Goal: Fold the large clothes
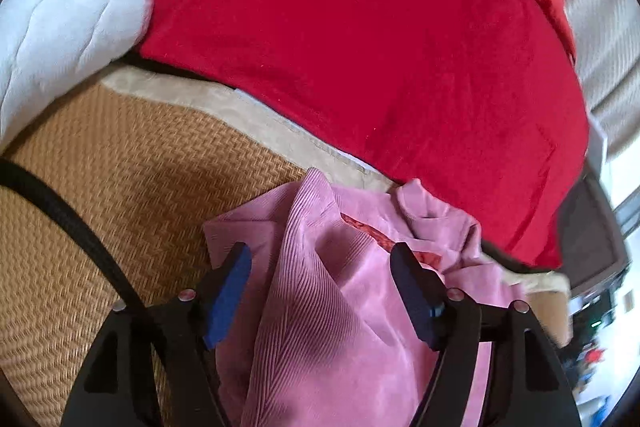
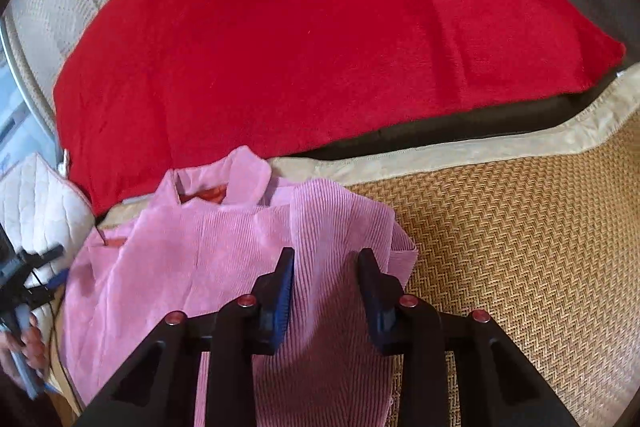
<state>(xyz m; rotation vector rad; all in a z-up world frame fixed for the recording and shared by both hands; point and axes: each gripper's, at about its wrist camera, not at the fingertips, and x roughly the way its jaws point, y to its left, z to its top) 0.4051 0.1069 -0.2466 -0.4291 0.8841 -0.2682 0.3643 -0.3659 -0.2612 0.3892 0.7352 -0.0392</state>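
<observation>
Pink ribbed corduroy garment (image 2: 248,267) sits under us on the woven straw mat (image 2: 520,247); left fingers (image 1: 322,267) gape, right fingers (image 2: 326,273) half-closed, gripping nothing, lining up a fold.

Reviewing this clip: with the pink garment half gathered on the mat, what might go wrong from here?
1. The right tool straddles a ridge of the pink corduroy garment; closing there may pinch several layers and set a crooked fold.
2. The left tool stands open over bunched fabric, so that side could slump or stay creased.
3. The garment's collar lies close to the red blanket; a pull might drag it along.
</observation>
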